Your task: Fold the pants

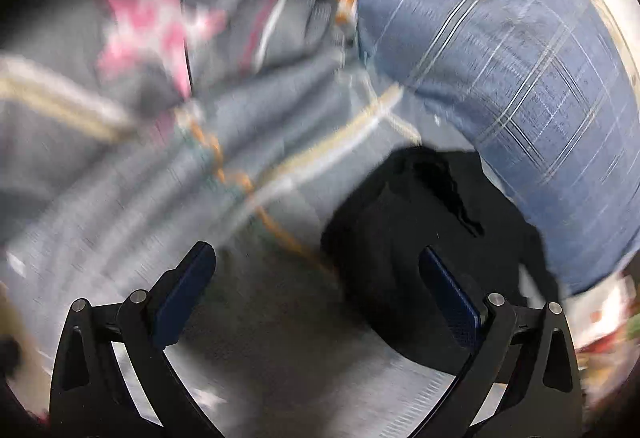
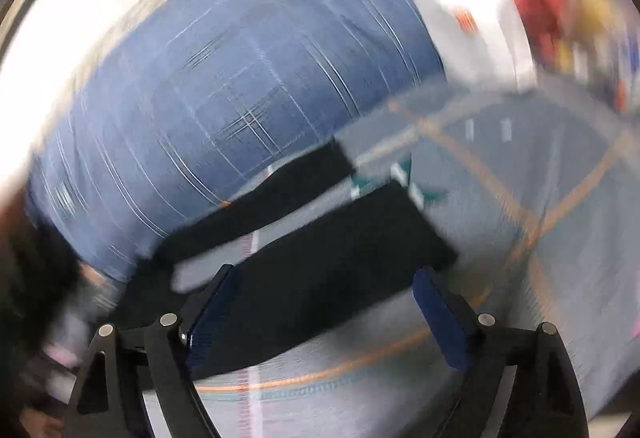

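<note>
The black pants (image 2: 320, 258) lie on a grey patterned bedsheet (image 2: 560, 198), their two legs stretched out side by side in the right wrist view. My right gripper (image 2: 322, 280) is open, fingers spread over the nearer leg, holding nothing. In the left wrist view a bunched black part of the pants (image 1: 420, 238) lies in front of my right finger pad (image 1: 452, 298). My left gripper (image 1: 316, 258) is open and empty above the sheet (image 1: 260, 318). Both views are motion-blurred.
A large blue plaid pillow (image 1: 520, 78) lies beside the pants, also in the right wrist view (image 2: 240, 98). The sheet carries a pink star print (image 1: 152, 22) and orange lines. Blurred white and red items (image 2: 500, 10) sit beyond the bed.
</note>
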Demonstrator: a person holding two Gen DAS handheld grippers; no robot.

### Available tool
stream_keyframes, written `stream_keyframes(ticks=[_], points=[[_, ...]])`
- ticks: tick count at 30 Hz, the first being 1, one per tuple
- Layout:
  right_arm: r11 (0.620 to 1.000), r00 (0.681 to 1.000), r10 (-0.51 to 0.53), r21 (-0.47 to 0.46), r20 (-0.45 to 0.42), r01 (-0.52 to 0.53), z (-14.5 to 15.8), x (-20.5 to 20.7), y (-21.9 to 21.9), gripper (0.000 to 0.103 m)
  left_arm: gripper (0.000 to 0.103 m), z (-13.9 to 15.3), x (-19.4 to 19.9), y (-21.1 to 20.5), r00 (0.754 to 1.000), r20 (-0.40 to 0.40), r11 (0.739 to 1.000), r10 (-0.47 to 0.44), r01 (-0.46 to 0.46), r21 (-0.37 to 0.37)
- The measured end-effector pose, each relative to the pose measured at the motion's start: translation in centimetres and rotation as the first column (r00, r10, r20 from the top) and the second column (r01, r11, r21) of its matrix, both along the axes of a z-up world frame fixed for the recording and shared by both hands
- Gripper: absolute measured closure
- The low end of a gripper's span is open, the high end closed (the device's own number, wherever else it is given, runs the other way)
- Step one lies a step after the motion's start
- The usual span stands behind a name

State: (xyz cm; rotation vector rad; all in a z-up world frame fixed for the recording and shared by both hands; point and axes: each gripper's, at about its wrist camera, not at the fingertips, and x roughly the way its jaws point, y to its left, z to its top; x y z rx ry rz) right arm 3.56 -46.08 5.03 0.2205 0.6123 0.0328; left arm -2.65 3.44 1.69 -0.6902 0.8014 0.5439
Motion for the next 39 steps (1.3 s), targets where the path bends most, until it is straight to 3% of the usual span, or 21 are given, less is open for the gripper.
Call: stream_keyframes(ticks=[2, 3, 5, 6, 10, 13, 16, 26, 34, 38, 39], points=[[0.980, 0.995, 0.037, -0.197, 0.093, -0.018, 1.2, -1.3, 3.4, 0.015, 0.001, 1.8, -0.4, -1.7, 1.000, 0.004, 0.984, 0.005, -0.006, 0.176], [0.959, 0.987, 0.071, -0.281, 0.146, -0.027, 1.6, -2.1, 4.9, 0.015, 0.001, 2.3, -0.3, -2.3, 1.000, 0.001, 0.974, 0.001, -0.001, 0.228], [0.929, 0.968, 0.130, -0.368, 0.215, -0.043, 2.2, -3.7, 6.8, 0.015, 0.001, 3.3, -0.3, -4.2, 0.999, -0.002, 0.937, -0.037, 0.035, 0.346], [0.926, 0.966, 0.165, -0.370, 0.201, -0.081, 2.0, -3.5, 7.3, 0.012, 0.001, 3.4, -0.3, -4.6, 0.998, -0.001, 0.928, -0.055, 0.052, 0.369], [0.947, 0.972, 0.236, -0.220, -0.011, -0.233, 0.0, -1.3, 7.9, 0.011, 0.001, 4.2, 0.2, -7.2, 0.987, -0.011, 0.889, -0.163, 0.152, 0.432], [0.923, 0.977, 0.213, -0.323, -0.014, -0.206, -0.4, -1.2, 9.0, 0.011, 0.001, 4.6, 0.6, -8.5, 0.979, -0.017, 0.867, -0.205, 0.190, 0.461], [0.896, 0.978, 0.206, -0.399, -0.022, -0.197, -0.7, -1.4, 9.5, 0.011, 0.001, 4.8, 0.9, -9.2, 0.970, -0.006, 0.856, -0.244, 0.218, 0.469], [0.864, 0.980, 0.187, -0.464, -0.063, -0.195, -2.0, -1.2, 9.7, 0.016, 0.001, 4.9, 1.2, -10.2, 0.961, 0.009, 0.859, -0.277, 0.244, 0.449], [0.891, 0.989, 0.140, -0.431, -0.038, -0.143, -1.4, -1.2, 8.2, 0.016, 0.001, 4.6, 1.2, -10.0, 0.965, 0.006, 0.872, -0.263, 0.235, 0.430], [0.913, 0.994, 0.105, -0.394, -0.027, -0.107, -1.0, -1.2, 6.9, 0.016, 0.001, 4.4, 1.2, -9.3, 0.964, 0.017, 0.892, -0.266, 0.240, 0.382], [0.920, 0.995, 0.096, -0.380, -0.021, -0.096, -0.9, -1.2, 6.5, 0.016, 0.001, 4.7, 0.9, -8.5, 0.957, 0.060, 0.911, -0.284, 0.250, 0.329]])
